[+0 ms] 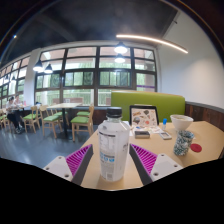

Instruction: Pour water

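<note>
The tool [113, 160] is clenched on one clear plastic water bottle with a white label and cap [113, 146], its two magenta pads [146, 157] pressing the bottle's flanks at about mid-body, so the bottle stands upright between the fingers and hides much of the view ahead. Judging by its thin walls, the bottle will give under pressure and could slip if wet; a grip around the labelled middle, where it is held now, seems the safest place, and how full it is cannot be read here, so its weight stays uncertain. Beyond the bottle runs a pale wooden counter [205, 132] carrying one white bowl or cup [181, 122], one small glass jar-like vessel [181, 145] just nearer, one small red round item [196, 148] beside that, and a printed leaflet or box [143, 118] propped behind. Which vessel is meant to take the water is unclear; the glass one looks likeliest. Farther off stand a green bench back [150, 101], café chairs and tall windows.
</note>
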### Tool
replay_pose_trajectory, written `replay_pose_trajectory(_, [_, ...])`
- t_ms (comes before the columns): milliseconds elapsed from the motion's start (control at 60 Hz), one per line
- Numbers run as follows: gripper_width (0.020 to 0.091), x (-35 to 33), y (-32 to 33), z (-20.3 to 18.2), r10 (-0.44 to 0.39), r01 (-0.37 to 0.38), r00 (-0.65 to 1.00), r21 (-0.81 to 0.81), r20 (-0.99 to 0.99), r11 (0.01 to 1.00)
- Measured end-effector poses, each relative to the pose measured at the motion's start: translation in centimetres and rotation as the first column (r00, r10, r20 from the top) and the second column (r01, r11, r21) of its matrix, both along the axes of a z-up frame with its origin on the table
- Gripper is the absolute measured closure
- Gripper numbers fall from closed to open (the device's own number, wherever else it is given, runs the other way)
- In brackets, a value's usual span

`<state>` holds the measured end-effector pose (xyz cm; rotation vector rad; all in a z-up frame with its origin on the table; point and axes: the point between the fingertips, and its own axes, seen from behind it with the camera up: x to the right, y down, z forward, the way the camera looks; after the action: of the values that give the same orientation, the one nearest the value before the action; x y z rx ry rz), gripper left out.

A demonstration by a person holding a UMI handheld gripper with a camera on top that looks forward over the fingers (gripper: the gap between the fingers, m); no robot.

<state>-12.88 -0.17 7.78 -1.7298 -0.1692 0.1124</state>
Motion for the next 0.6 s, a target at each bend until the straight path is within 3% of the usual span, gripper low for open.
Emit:
replay_pose_trajectory(100, [0.0292, -1.8, 0.1, -0.5, -0.007, 0.009, 0.999, -0.052, 0.047, 0.999])
replay_pose_trajectory(167, [0.0537, -0.9, 2.4, -1.9, -0.032, 0.037, 0.998, -0.083, 0.061, 0.996])
replay_pose_trajectory(600, [0.0671, -0.7, 3.8, -1.7, 0.006, -0.006, 1.000, -0.082, 0.001, 0.997])
